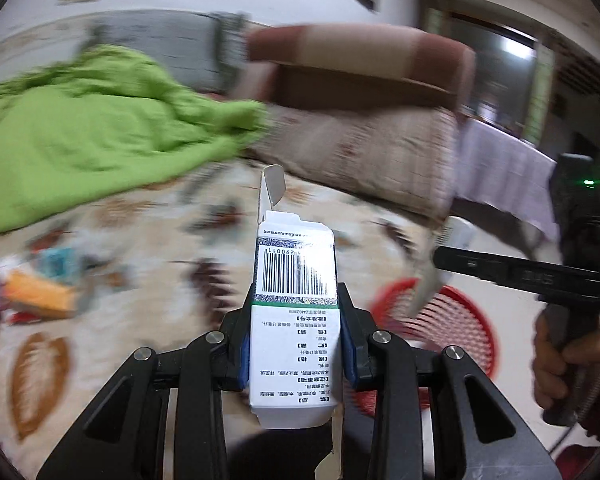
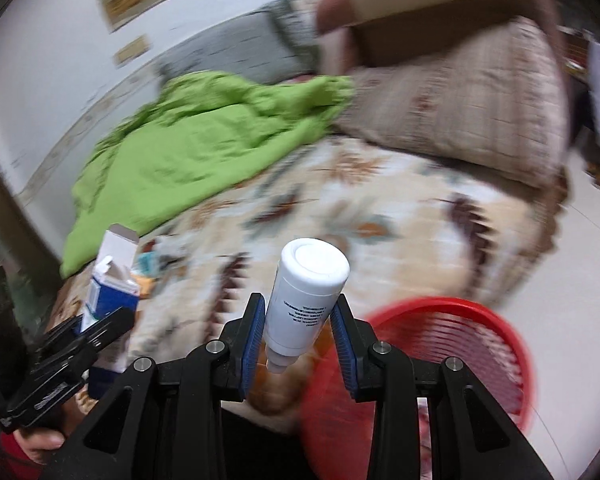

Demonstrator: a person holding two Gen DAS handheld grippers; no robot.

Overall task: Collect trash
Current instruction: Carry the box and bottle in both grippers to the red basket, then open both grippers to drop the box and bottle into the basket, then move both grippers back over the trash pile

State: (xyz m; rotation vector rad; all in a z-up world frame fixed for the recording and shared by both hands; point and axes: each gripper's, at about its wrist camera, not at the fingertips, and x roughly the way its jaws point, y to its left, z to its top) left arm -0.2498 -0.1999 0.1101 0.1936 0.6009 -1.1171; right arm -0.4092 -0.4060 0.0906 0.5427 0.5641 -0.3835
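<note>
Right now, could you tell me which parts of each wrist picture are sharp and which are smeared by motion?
Left wrist view: the white carton between the fingers is crisp, while the green blanket, patterned bedspread and red basket are smeared. Right wrist view: the white bottle is sharp; bed and basket blur, with fisheye bending.

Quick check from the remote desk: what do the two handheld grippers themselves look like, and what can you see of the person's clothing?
Both the left gripper and the right gripper are matte black, with angular linkage arms joined by round silver pins. Their fingers carry ribbed blue pads. In the left wrist view the right unit's black body shows a small green light and faint embossed lettering. A red sleeve edge shows at the left hand.
</note>
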